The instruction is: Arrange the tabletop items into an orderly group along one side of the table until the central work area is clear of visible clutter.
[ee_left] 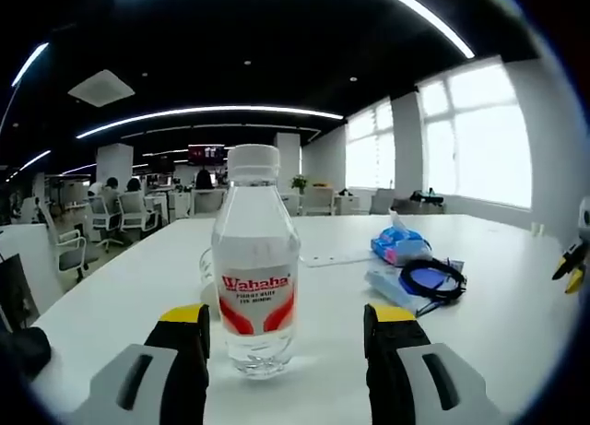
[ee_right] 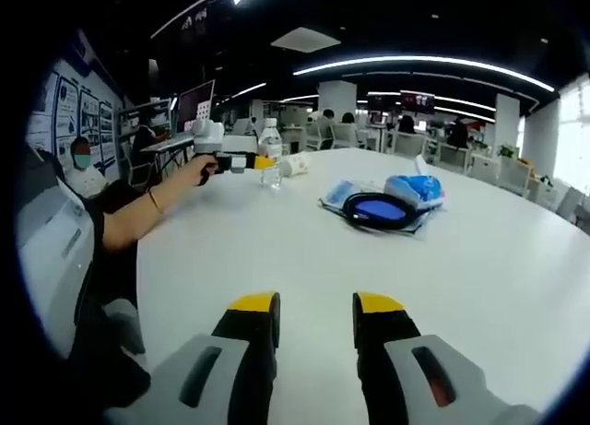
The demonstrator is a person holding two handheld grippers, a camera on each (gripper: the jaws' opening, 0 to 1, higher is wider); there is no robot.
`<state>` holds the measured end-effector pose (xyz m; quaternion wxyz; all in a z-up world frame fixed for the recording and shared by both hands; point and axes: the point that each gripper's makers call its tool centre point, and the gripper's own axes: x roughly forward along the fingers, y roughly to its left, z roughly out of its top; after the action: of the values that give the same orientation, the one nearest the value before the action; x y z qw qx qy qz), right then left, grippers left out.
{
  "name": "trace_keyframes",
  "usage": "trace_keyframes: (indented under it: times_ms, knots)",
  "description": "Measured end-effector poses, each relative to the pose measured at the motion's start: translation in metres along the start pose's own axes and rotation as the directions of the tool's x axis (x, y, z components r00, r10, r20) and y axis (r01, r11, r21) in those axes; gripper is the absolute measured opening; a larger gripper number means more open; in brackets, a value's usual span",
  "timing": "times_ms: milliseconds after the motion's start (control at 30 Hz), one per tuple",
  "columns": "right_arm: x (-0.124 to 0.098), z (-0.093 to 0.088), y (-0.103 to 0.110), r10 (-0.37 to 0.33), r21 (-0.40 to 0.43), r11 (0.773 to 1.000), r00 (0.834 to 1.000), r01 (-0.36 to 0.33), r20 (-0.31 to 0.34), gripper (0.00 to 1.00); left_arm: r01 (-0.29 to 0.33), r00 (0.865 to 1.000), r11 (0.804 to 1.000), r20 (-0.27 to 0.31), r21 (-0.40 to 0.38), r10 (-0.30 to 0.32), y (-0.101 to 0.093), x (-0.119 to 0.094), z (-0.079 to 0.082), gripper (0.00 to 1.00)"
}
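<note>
Clear plastic water bottle (ee_left: 255, 268), beyond it blue pouch (ee_left: 400, 245), black cable coil (ee_left: 431, 279)

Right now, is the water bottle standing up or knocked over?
Standing up. The water bottle sits on its base on the white table, white cap on top, between the left gripper's open jaws.

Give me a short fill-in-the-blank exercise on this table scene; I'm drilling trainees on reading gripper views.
1. The water bottle stands upright between the open jaws of the ___ gripper.
2. The bottle's cap is ___ in colour.
3. The right gripper is open and holds ___.
4. The black cable lies coiled on the ___ table.

Missing words: left; white; nothing; white
</note>
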<state>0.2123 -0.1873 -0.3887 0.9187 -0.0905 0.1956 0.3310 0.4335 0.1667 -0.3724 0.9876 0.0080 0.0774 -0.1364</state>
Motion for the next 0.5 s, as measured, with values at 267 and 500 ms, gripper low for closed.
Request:
trace_keyframes:
  times_ms: [267,500]
  knots:
    - [0.002,0.01,-0.007,-0.014,-0.04,0.999,1.0,0.014,-0.016,0.3,0.007,1.0,1.0,-0.01,0.007,-0.007,-0.003,0.0,-0.002,0.67]
    - [0.003,0.02,-0.006,-0.009,-0.079,0.997,0.999,0.006,-0.032,0.3,0.005,1.0,1.0,-0.013,-0.004,-0.005,0.0,0.0,-0.002,0.67]
